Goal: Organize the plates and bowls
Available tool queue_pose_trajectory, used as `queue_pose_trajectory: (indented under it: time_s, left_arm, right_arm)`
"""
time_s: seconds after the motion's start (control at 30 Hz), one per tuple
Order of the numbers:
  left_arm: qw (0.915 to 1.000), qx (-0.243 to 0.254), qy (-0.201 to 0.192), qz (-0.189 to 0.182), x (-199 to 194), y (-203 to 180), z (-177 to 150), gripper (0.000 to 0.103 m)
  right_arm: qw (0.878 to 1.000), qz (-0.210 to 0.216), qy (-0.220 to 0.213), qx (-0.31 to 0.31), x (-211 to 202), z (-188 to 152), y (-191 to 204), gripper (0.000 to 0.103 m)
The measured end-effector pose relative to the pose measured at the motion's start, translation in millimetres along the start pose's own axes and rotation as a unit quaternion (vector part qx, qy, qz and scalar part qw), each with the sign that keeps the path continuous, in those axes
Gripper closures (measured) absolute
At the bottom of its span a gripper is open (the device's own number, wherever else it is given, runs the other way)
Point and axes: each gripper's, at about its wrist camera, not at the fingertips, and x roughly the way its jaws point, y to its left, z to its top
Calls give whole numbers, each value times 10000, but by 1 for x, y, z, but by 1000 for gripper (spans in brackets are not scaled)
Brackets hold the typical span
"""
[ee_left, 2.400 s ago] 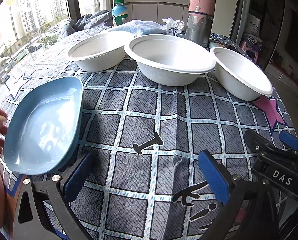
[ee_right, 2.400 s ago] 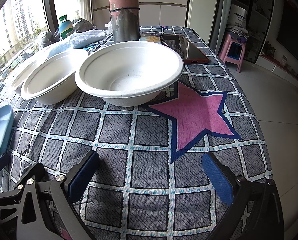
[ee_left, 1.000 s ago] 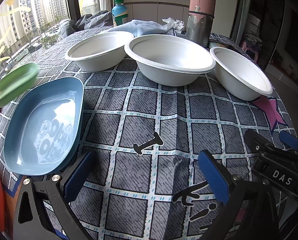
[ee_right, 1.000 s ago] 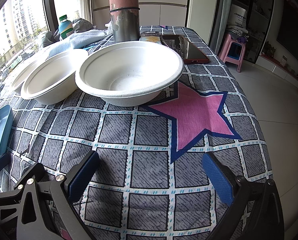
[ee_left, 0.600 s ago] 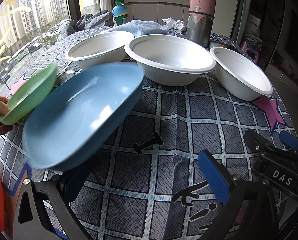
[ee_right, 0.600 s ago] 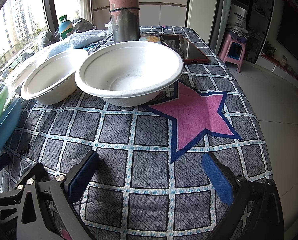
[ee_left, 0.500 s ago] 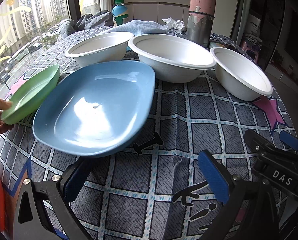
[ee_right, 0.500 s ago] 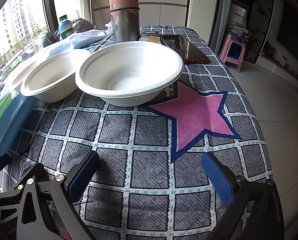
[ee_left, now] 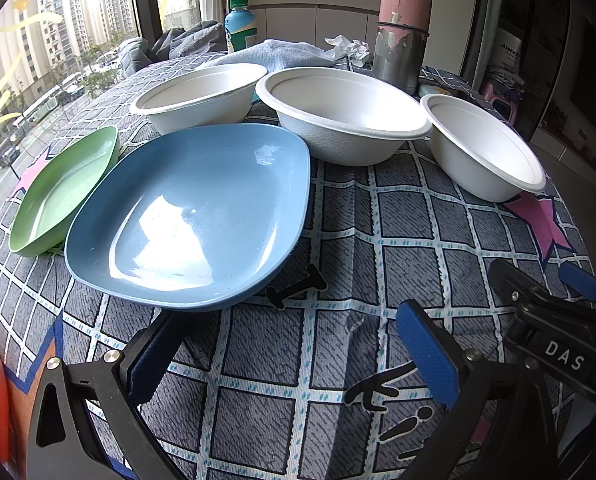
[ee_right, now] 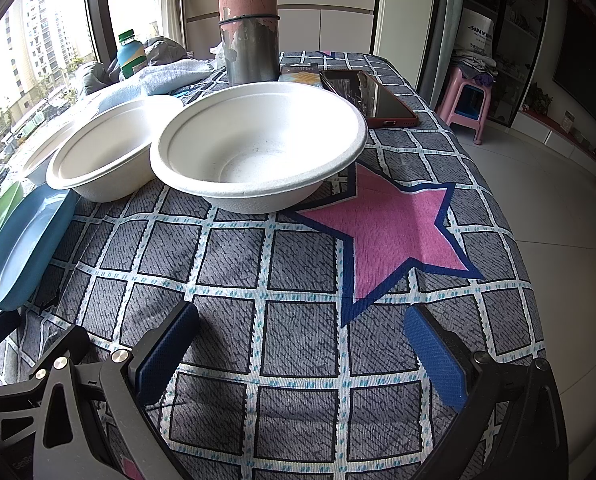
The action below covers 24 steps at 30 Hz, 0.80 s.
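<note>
Blue plate and green plate newly set before you; both grippers' fingers released, empty. Start stacking white bowls.

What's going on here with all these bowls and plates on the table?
Nothing is being gripped right now. Both handheld grippers, the left gripper and the right gripper, sit open and low over the patterned tablecloth. Three white bowls stand in a row across the table, not yet stacked. In front of them lie a blue plate and a green plate side by side, the blue one's edge overlapping the green one. The sorting looks barely begun.
</note>
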Motion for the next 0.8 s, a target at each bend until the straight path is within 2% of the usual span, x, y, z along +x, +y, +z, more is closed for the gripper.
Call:
queue_pose_trajectory:
  time_s: [0.37,0.53,0.63,0.73,0.8]
  left_arm:
    - [10000,-63,7,39,0,1,0,0]
    - [9982,-167,562,115,6,-5,11,0]
    - [9968,-197,756,139,4,-5,9,0]
    - [9891,-153,1451,189,5,-4,14,0]
    - [9833,-96,1759,453,0,-3,15,0]
  right_arm:
    - [10000,0,-1,1,0,0,0,0]
    - [10000,-2,-1,3,0,0,0,0]
    - [10000,13,70,-16,0,0,0,0]
    - [9982,117,565,-175,1,9,-3,0]
    - [9935,235,1061,-341,2,13,-4,0]
